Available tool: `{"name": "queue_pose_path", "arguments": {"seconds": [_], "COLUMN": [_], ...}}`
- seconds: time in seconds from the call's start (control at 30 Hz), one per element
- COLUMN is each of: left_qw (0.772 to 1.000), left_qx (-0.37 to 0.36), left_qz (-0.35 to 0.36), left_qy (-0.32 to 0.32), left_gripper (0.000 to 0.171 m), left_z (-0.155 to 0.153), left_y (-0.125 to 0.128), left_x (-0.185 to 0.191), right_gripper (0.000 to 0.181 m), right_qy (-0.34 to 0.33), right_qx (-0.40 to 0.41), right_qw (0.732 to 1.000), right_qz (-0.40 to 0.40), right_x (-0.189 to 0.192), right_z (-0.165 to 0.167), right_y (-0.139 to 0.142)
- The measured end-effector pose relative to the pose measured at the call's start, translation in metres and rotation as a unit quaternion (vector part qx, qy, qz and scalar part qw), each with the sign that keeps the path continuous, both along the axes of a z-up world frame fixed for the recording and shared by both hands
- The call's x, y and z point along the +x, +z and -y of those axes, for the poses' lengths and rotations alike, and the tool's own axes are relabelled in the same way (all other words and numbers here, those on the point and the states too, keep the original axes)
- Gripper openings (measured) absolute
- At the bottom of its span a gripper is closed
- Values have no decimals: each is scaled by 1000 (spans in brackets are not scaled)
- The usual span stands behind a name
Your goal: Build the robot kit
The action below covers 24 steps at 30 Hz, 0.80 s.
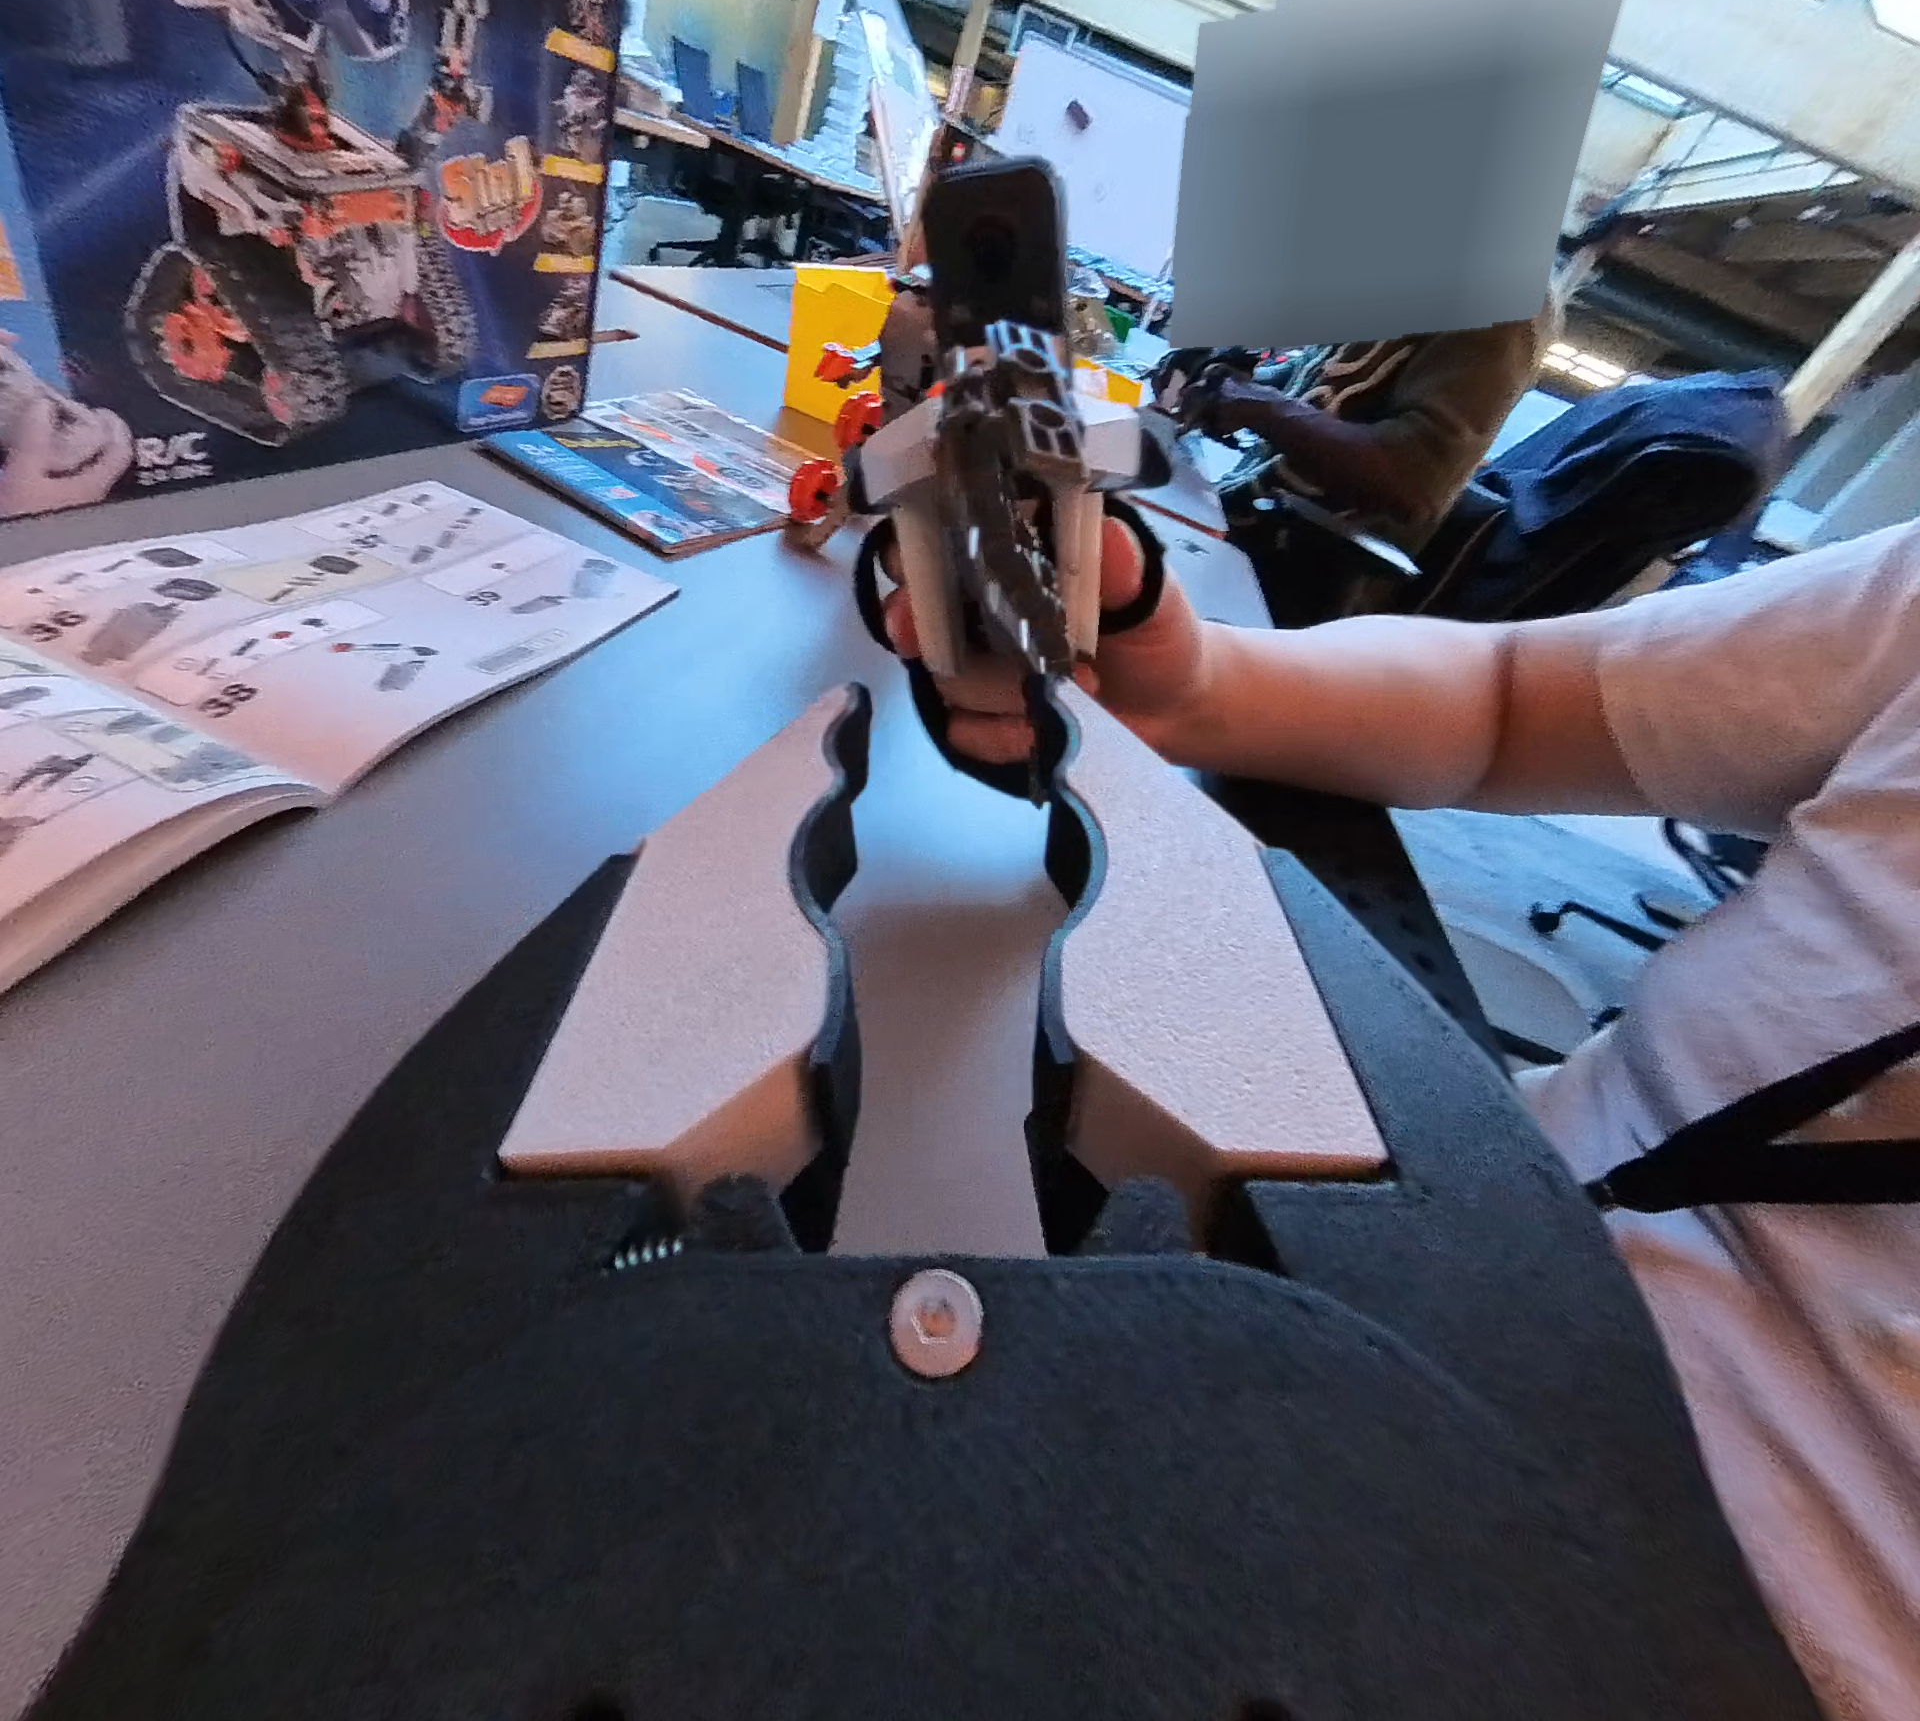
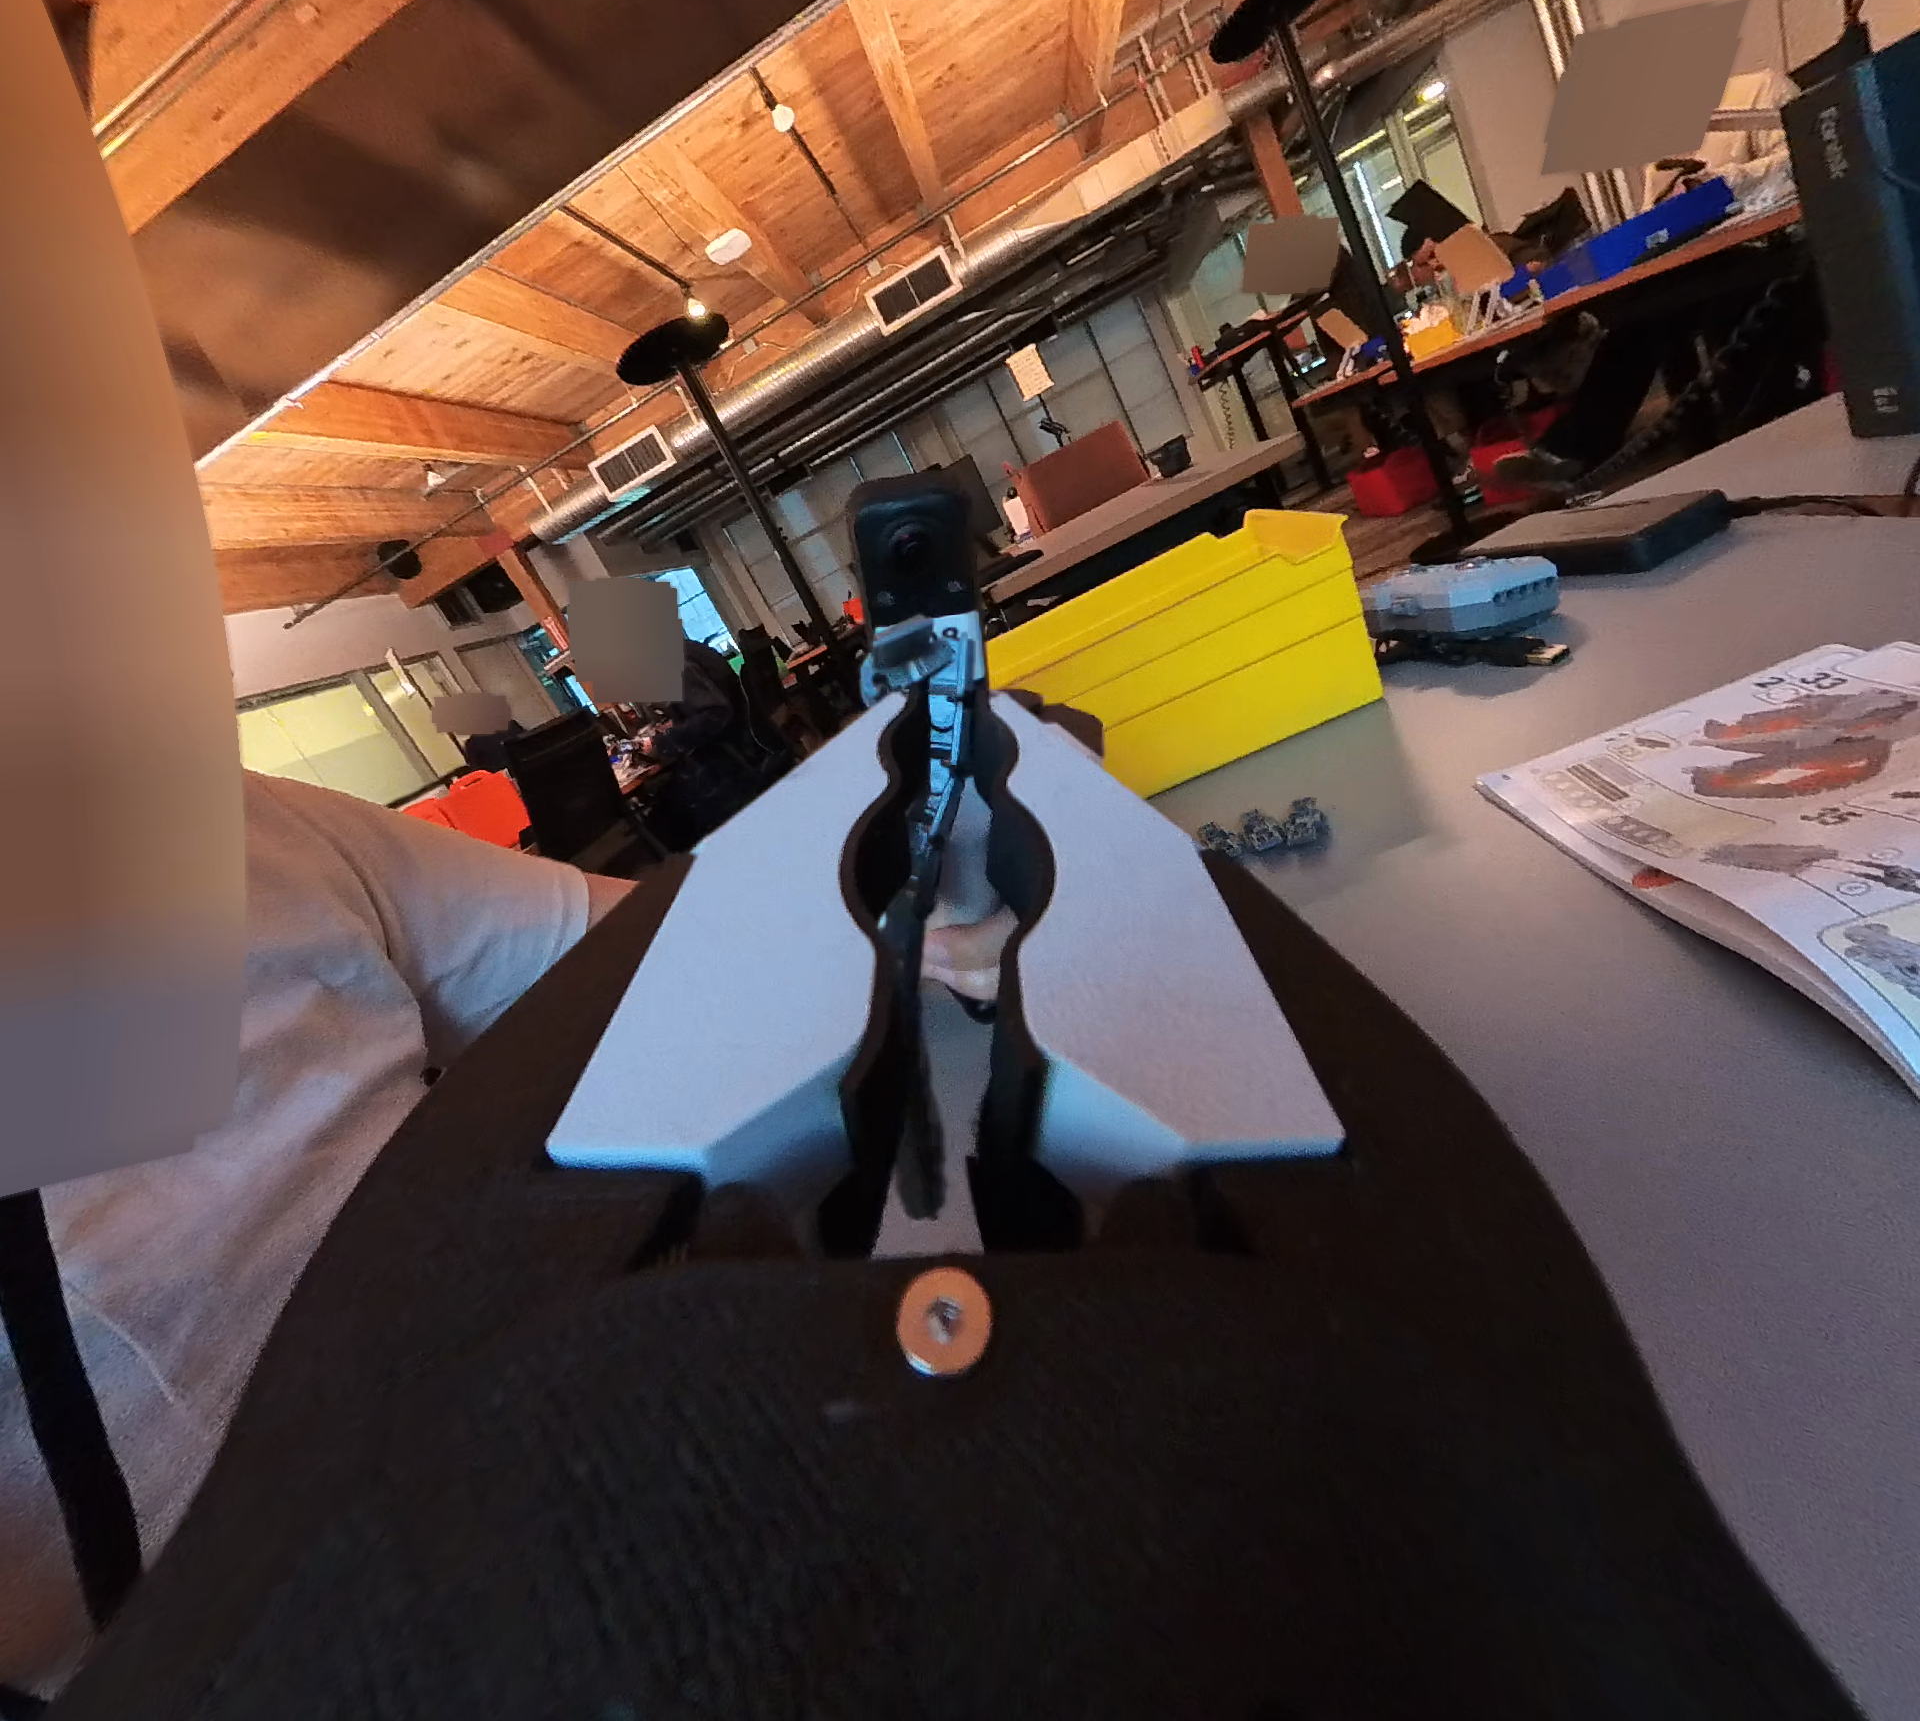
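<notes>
Left wrist view first. The left gripper (image 1: pixel 951 736) hangs just above the grey table (image 1: pixel 312 996), jaws spread wide with only bare tabletop between them, so it has hold of nothing.

Facing it nose to nose is the right gripper (image 1: pixel 1003 622), wrapped in a hand (image 1: pixel 1132 663). Clamped between its white fingers is a grey and black brick piece (image 1: pixel 1023 424). The piece's thin dark end juts towards us and reaches about to the tip of the left gripper's right-hand finger; whether they touch I cannot tell. It looks gripped along its middle, which would leave that end free.

Off to the left a booklet (image 1: pixel 312 632) lies open and flat, pages up, probably so it can be read at a glance. The kit box (image 1: pixel 291 144) stands upright behind it. A leaflet (image 1: pixel 675 466) and a yellow bin (image 1: pixel 831 341) sit farther back.

Now the right wrist view. Here the jaws stand only narrowly apart, pinched onto that same thin dark piece, which runs up the slot and pokes out past the fingertips. The left gripper's camera faces back just beyond.

To the right, the yellow bin is close by. A few loose parts (image 2: pixel 1262 830) sit on the table just in front of it, and the booklet lies at the far right.
</notes>
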State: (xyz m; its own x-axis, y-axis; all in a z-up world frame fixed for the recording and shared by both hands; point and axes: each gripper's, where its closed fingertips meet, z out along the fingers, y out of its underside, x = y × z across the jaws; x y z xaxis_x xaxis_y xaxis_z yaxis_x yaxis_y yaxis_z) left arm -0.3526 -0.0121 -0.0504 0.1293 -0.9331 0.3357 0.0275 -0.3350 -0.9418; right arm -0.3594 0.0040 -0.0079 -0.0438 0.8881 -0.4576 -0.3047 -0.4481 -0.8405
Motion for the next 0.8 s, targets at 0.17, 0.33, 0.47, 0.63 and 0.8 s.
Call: {"name": "queue_pose_path", "arguments": {"seconds": [0.17, 0.33, 0.47, 0.63, 0.8], "left_qw": [999, 998, 998, 999, 998], "left_qx": [-20, -17, -14, 18, 33], "left_qz": [23, 8, 18, 35, 50], "left_qy": [-33, -55, -50, -12, -3], "left_gripper": [27, 29, 34, 30, 7], "left_z": [7, 9, 8, 3, -1], "left_y": [4, -2, 3, 10, 14], "left_x": [0, -3, -5, -1, -10], "right_gripper": [5, 5, 5, 5, 5], "right_qy": [9, 7, -12, -22, -30], "right_qx": [16, 43, 79, 107, 101], "right_qw": [1000, 999, 997, 994, 994], "right_qz": [-14, 3, 20, 18, 9], "right_x": [0, -2, -1, -9, -18], "right_z": [3, 6, 5, 8, 7], "right_y": [3, 1, -1, -2, -7]}}
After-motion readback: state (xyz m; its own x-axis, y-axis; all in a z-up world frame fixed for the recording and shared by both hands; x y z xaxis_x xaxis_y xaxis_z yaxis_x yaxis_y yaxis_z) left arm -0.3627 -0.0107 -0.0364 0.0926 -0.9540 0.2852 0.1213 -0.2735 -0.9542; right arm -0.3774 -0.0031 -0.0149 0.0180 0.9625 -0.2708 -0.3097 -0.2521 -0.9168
